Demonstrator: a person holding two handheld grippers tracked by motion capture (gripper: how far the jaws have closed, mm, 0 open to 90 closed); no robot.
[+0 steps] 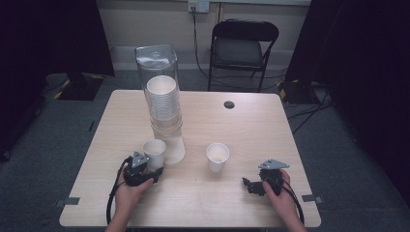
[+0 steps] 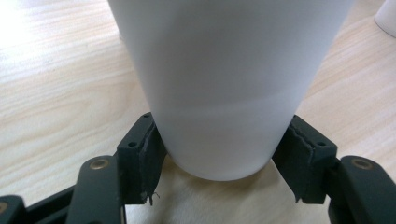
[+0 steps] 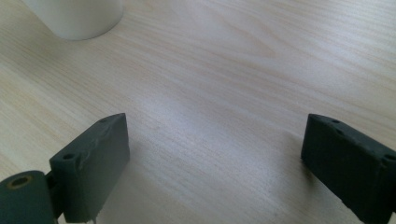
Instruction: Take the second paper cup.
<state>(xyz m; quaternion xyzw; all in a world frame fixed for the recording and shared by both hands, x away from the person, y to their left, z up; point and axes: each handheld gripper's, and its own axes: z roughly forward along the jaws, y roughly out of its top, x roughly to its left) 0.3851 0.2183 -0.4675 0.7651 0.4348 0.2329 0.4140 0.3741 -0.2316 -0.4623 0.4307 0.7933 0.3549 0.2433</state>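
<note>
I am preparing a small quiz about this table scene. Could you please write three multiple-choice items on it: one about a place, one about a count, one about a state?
1. Where does the cup dispenser stand?
A. on the far left part of the table
B. at the table's right edge
C. on the chair

2. How many single white cups stand on the table outside the dispenser?
A. one
B. two
C. four

3. What is the state of the left gripper?
A. open over bare wood
B. shut on a cup
C. lying on the floor

Key:
1 A, the high view shows the clear tube on the far left part of the tabletop.
2 B, the left cup and the middle cup stand apart.
3 B, in the left gripper view its pads press on both sides of the left cup.
</note>
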